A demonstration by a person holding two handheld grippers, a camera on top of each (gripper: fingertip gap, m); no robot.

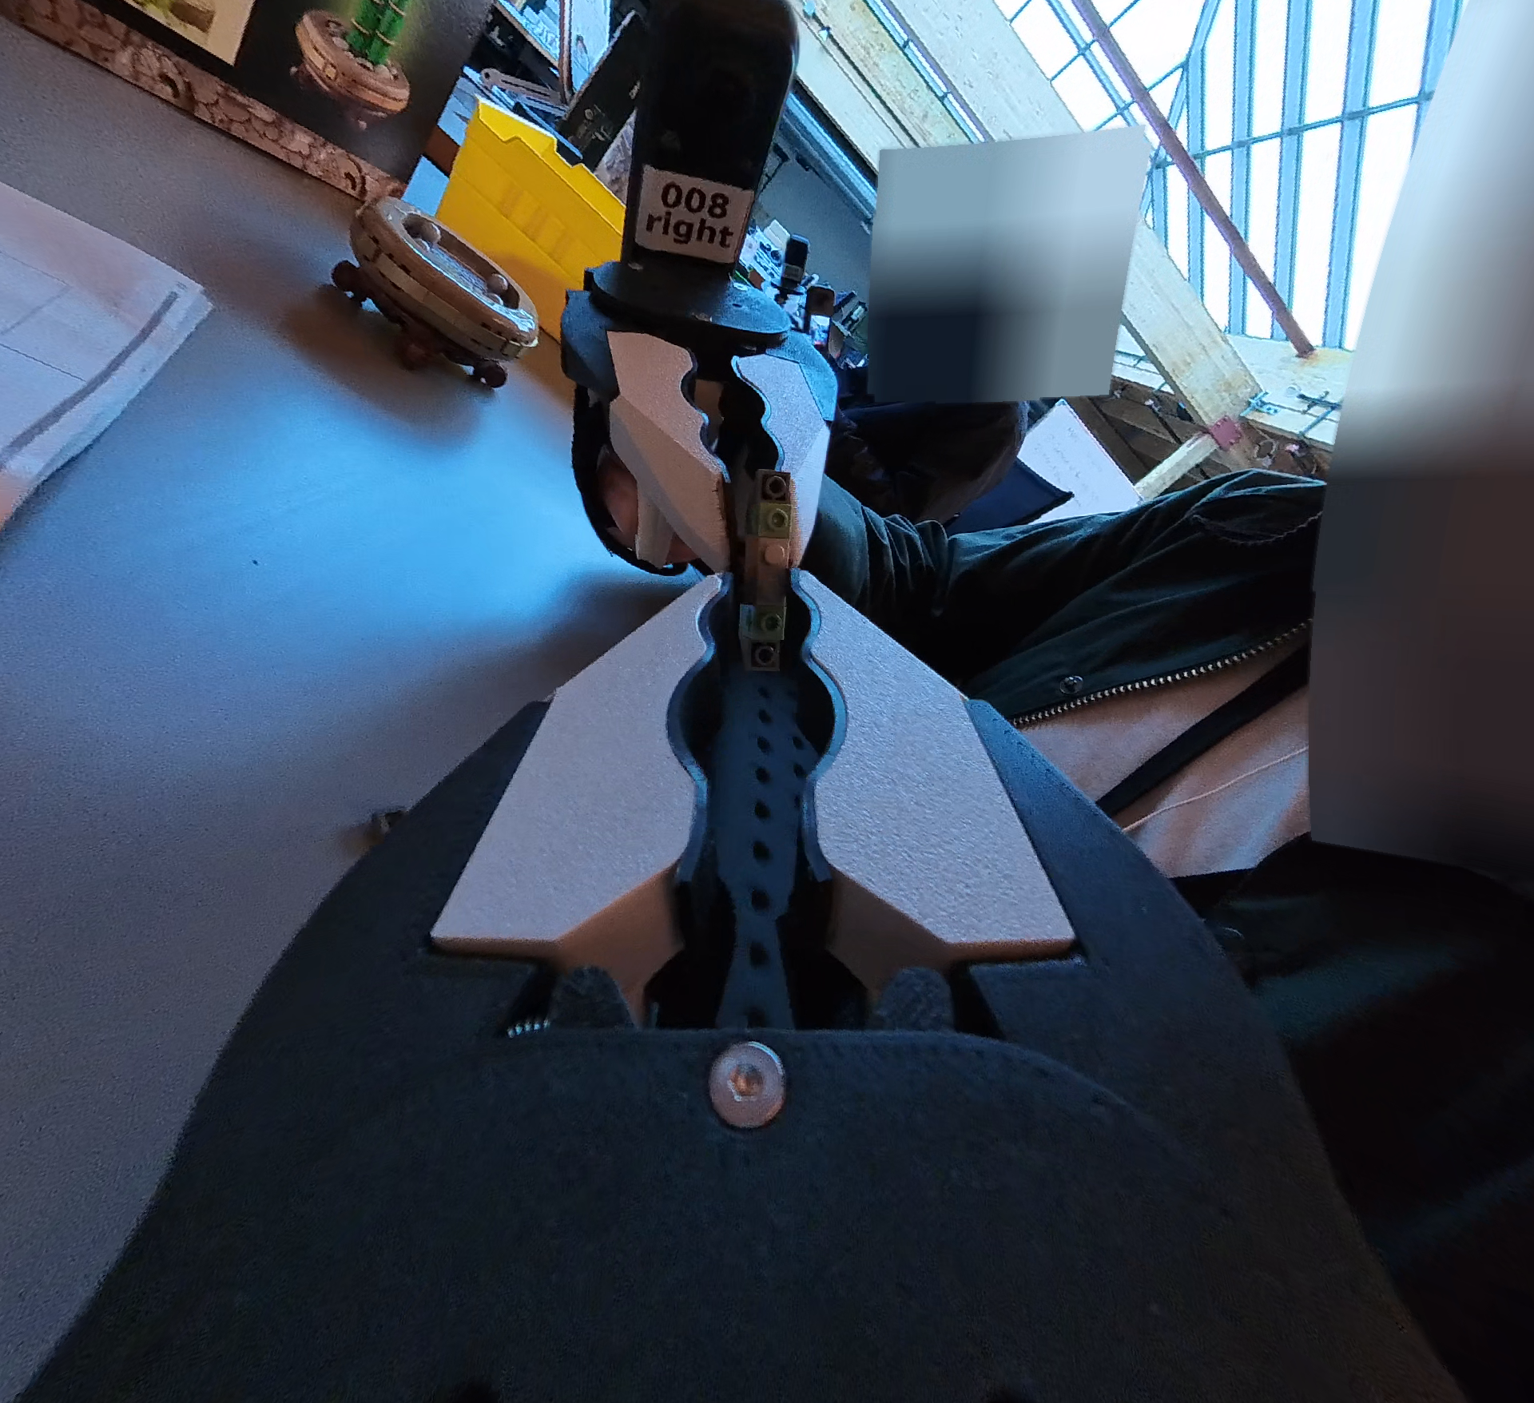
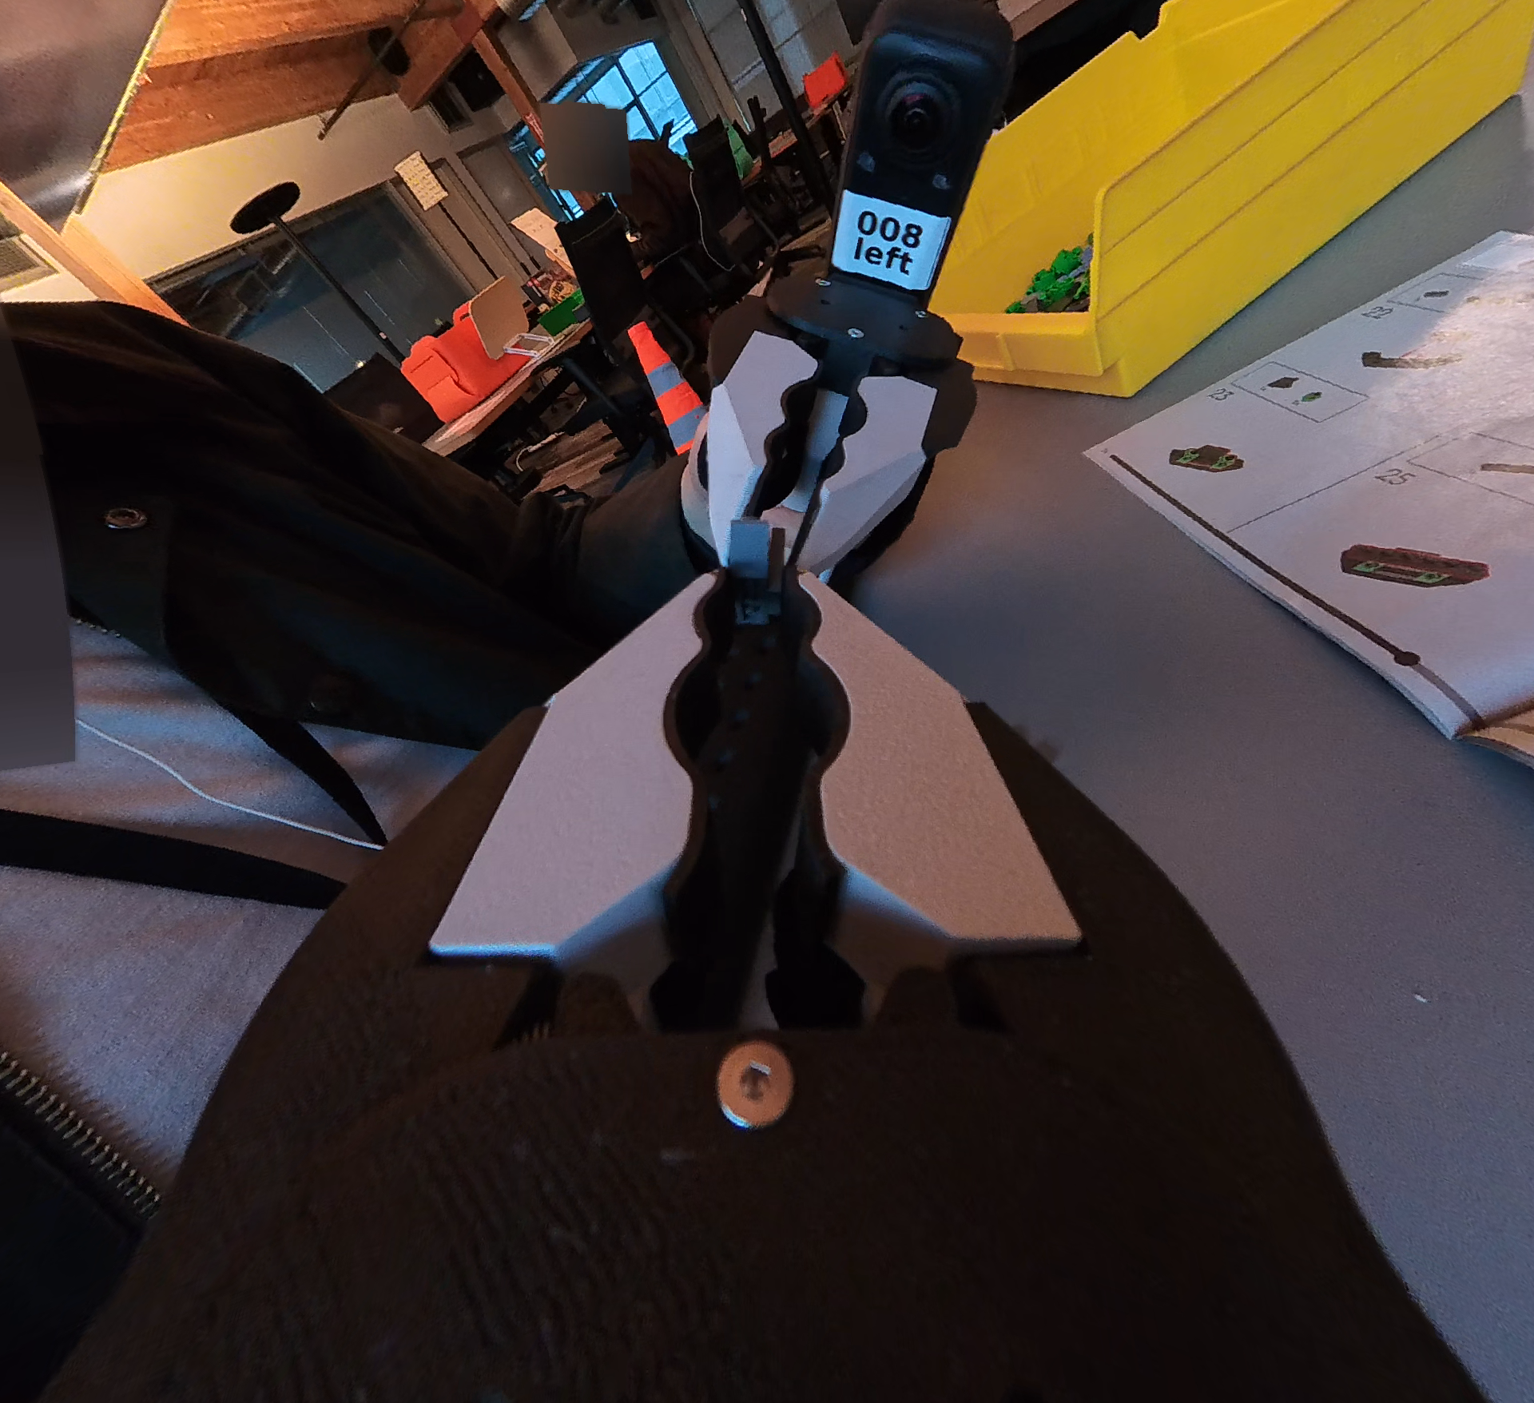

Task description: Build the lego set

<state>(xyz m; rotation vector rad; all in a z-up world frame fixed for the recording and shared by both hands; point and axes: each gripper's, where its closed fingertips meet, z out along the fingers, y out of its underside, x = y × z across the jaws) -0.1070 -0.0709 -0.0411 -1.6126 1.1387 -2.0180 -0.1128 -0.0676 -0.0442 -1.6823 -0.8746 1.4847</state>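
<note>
The lego strip (image 1: 765,574) is sitting mid-frame, with the left gripper (image 1: 759,599) and right gripper (image 1: 751,525) both pinching its ends, while the round base (image 1: 440,292), upper left, is waiting for more.

Showing lime-green, tan and dark studs along the brick strip (image 1: 765,565); glowing bright yellow at one o'clock, the bin (image 2: 1245,143); striping orange and grey, the cone (image 2: 668,392).
</note>
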